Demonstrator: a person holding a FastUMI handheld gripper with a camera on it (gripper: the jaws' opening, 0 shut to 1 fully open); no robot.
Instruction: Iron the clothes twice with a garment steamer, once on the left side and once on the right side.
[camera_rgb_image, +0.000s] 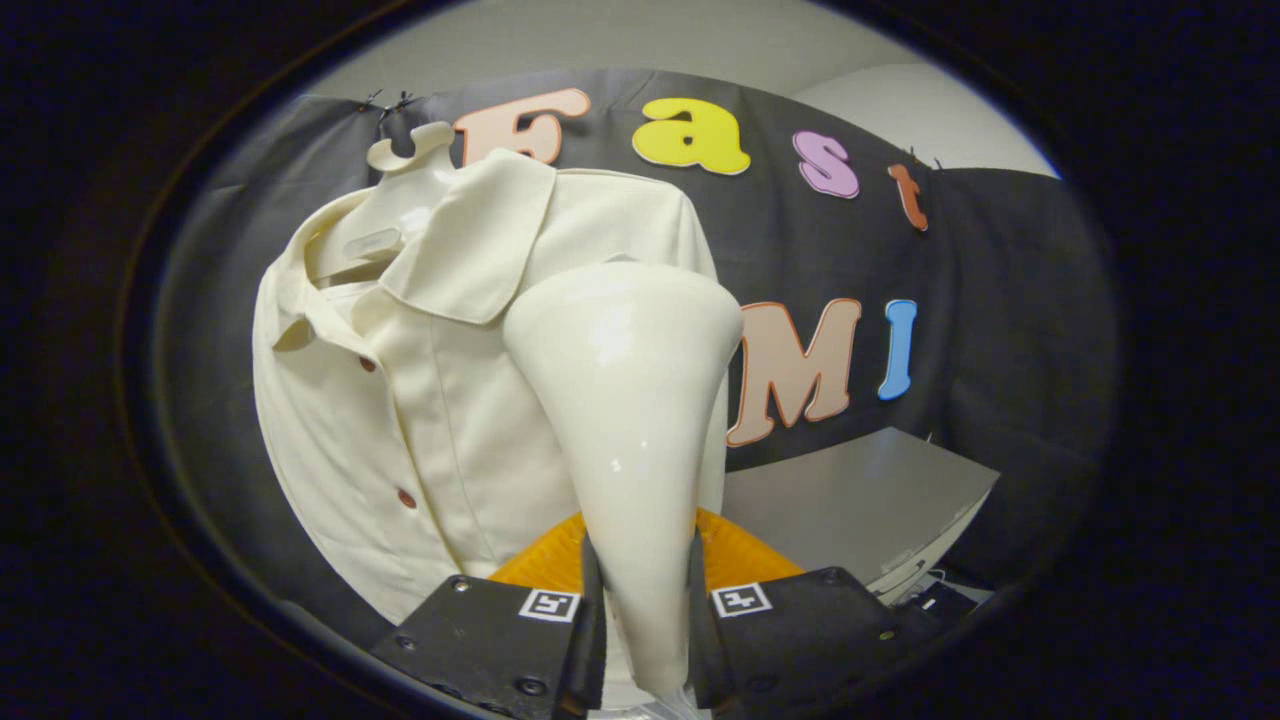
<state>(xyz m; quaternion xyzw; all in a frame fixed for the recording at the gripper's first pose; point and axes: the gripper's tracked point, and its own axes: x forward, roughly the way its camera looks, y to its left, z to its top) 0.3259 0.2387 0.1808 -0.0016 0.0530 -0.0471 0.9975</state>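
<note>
A cream collared shirt (400, 400) with reddish buttons hangs on a pale hanger (410, 150) against the booth's cloth wall. My gripper (642, 590) is shut on the handle of a glossy cream garment steamer (630, 400), both fingers pressing its narrow lower part. The steamer's wide head rises ahead of the fingers and sits in front of the shirt's right half, just below the collar. Whether the head touches the fabric is hidden by the steamer itself.
An orange piece (740, 560) shows just behind the fingers, low by the shirt's hem. A grey table top (860, 500) lies to the right, with a white device and cables (910, 585) at its near corner.
</note>
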